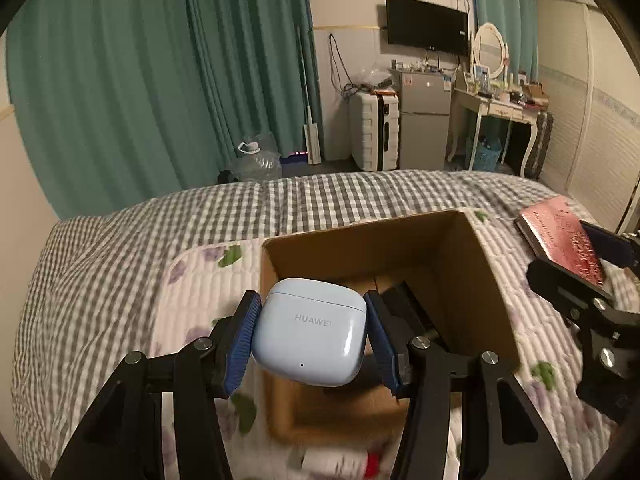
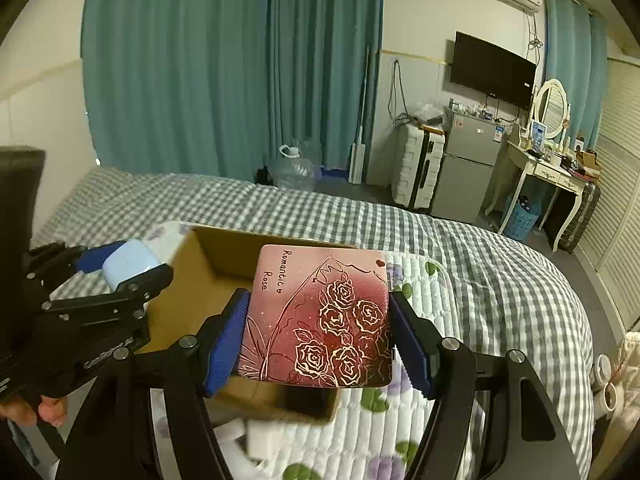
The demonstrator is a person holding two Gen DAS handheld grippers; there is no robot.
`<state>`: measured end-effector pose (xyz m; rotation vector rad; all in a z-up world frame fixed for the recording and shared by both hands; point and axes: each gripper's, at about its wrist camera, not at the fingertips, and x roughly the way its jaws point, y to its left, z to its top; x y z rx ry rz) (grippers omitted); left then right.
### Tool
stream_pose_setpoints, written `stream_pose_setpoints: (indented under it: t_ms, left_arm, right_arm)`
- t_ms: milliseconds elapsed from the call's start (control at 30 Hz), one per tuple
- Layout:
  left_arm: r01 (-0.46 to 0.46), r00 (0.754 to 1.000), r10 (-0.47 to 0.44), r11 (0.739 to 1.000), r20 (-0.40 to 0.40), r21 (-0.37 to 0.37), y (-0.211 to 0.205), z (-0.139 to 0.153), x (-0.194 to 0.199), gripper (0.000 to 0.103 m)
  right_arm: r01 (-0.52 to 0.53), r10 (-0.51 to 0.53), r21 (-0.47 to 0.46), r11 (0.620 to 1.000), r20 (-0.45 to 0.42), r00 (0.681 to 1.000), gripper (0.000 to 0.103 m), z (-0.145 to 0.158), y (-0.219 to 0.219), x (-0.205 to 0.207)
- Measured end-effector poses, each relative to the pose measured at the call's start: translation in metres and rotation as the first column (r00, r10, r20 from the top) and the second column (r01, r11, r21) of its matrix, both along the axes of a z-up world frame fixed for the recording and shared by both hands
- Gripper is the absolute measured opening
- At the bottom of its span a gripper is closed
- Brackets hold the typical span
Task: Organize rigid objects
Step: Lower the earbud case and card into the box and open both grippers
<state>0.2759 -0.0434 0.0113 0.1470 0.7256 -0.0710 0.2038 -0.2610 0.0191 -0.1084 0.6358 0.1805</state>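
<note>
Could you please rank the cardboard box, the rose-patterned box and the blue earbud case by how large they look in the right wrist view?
1. Cardboard box, though partly hidden.
2. Rose-patterned box, held in the right gripper; nearness to the camera inflates it.
3. Blue earbud case, in the left gripper.

A checked bedspread [image 1: 340, 196] covers the bed, a floral quilt [image 2: 420, 412] on it. Beyond hang teal curtains [image 1: 160, 80]. A TV [image 1: 427, 25] is on the wall above a grey fridge [image 1: 424, 120], between a white suitcase [image 1: 374, 130] and a dressing table [image 1: 500, 108] with oval mirror [image 1: 489, 49]
</note>
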Motion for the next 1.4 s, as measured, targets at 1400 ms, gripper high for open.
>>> stream_pose_setpoints:
  t_ms: [1400]
  left_arm:
    - [-0.064, 0.998, 0.064, 0.998, 0.007, 0.014, 0.062, -0.001, -0.014, 0.078]
  right_arm:
    - [-0.061, 0.055, -0.021, 0.998, -0.195, 0.979, 0.073, -0.095, 0.054, 0.059]
